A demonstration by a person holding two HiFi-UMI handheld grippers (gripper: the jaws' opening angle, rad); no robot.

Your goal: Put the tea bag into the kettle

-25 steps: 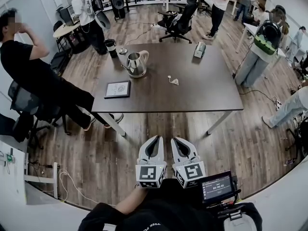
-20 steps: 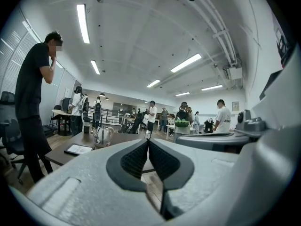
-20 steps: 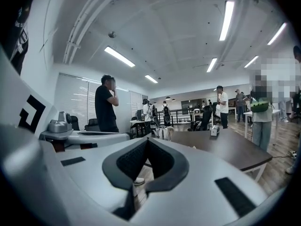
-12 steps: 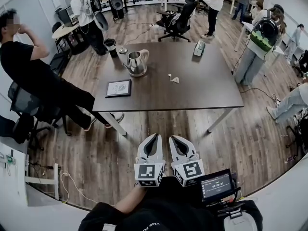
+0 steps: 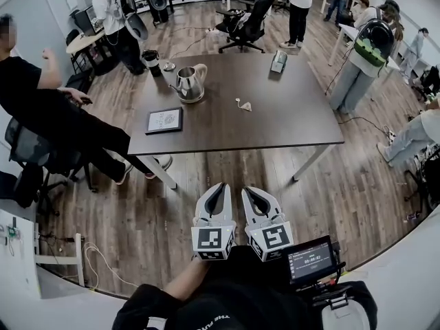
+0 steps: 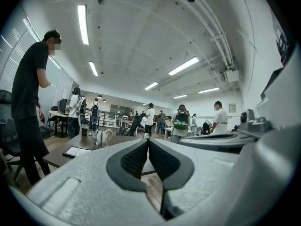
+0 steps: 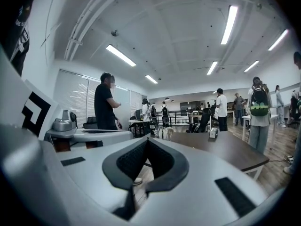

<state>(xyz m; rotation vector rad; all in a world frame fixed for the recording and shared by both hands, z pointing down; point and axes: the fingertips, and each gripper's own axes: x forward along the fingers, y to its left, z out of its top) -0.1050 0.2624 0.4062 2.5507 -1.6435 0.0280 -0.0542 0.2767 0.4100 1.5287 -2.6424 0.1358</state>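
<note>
A: Since a second ago, the seated person in black at the far left has dropped the arm from the head and now holds it out. The bench (image 5: 289, 129) sits a touch higher in the head view. Both grippers are unchanged, low by the holder's body.

B: Jaws?

A: Left gripper (image 5: 220, 187): jaws pressed together, nothing between them. Right gripper (image 5: 246, 191): same, tips meeting, empty. They are held side by side, well short of the bench. I'd call it a resting carry, with the approach not yet begun.

B: Bench, left to right?

A: Dark cup (image 5: 151, 62) at the far left corner. Framed slab (image 5: 164, 120) lying flat near the front left. Kettle (image 5: 190, 82) upright behind it, spout to the left; its top looks open, but it's too small to be sure. Tea bag (image 5: 245, 106) lying flat near the middle, to the right of the kettle and apart from it. Grey box (image 5: 278, 62) at the far edge.

B: Why so?

A: My guess: the bag lies in open space so the jaws can pinch it cleanly, and the kettle stands near for a short carry.

B: Counts?

A: One cup, one slab, one kettle, one tea bag, one box. Two grippers.
</note>
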